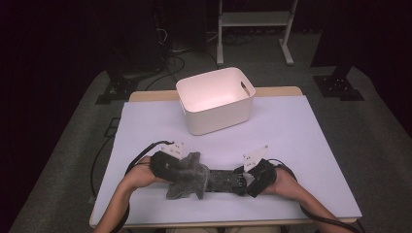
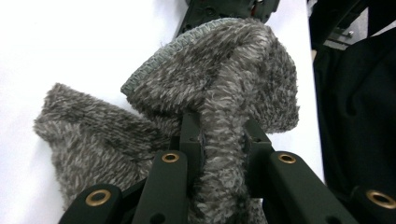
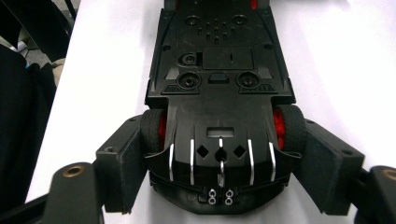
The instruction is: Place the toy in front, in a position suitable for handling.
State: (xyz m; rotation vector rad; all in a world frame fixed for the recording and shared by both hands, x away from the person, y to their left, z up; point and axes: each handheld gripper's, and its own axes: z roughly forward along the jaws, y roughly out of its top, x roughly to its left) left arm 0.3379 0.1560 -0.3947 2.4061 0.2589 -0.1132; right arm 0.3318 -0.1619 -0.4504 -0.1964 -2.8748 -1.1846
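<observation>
Sock [image 2: 224, 116] pinched between left gripper [image 2: 223, 140] jaws

Light falls from above onto the pale desk [image 1: 291, 145], while the room around it sinks into near black. In both gripper views the desk surface glares to blown-out white. The left gripper view's nearest fingers [image 2: 168, 186] look soft, slightly out of focus.
</observation>
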